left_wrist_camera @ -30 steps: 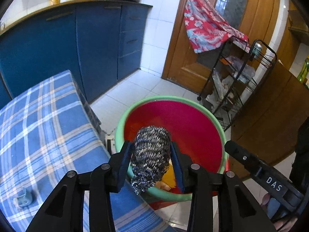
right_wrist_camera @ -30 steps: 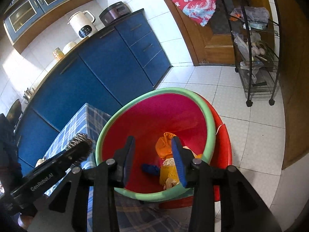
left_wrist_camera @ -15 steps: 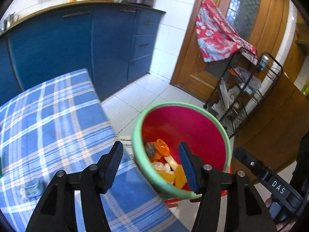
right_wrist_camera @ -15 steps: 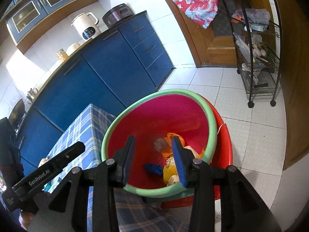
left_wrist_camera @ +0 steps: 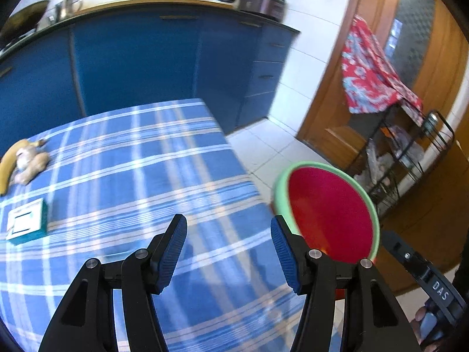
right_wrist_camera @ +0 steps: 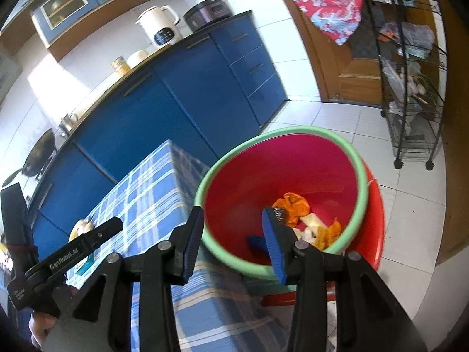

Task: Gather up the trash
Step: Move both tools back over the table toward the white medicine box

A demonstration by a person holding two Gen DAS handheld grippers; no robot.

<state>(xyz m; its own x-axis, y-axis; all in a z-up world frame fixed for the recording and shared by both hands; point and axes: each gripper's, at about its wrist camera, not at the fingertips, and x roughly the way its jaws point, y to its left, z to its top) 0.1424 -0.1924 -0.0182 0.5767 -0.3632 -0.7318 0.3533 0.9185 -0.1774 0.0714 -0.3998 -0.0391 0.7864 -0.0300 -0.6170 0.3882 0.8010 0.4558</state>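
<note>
The red basin with a green rim (left_wrist_camera: pixel 372 205) stands beside the table and holds trash. In the right wrist view the basin (right_wrist_camera: pixel 281 161) shows an orange scrap (right_wrist_camera: pixel 293 204), a steel scourer (right_wrist_camera: pixel 281 213) partly hidden behind a finger, a blue piece (right_wrist_camera: pixel 255 240) and yellow peelings (right_wrist_camera: pixel 325 231). My left gripper (left_wrist_camera: pixel 228 223) is open and empty above the blue checked tablecloth (left_wrist_camera: pixel 140 176). My right gripper (right_wrist_camera: pixel 232 212) is open and empty over the basin's near rim. A banana (left_wrist_camera: pixel 7 170), a ginger root (left_wrist_camera: pixel 30 162) and a small teal box (left_wrist_camera: pixel 26 223) lie at the table's left.
Blue kitchen cabinets (left_wrist_camera: pixel 132 58) run behind the table, with a kettle (right_wrist_camera: pixel 159 26) and cooker on top. A black wire rack (right_wrist_camera: pixel 410 88) stands by the wooden door, a red patterned cloth (left_wrist_camera: pixel 372 82) draped over it. White floor tiles surround the basin.
The left gripper opened and let go of the steel scourer, which now lies in the basin. It then swung left, from above the basin to over the table. The right gripper shifted slightly.
</note>
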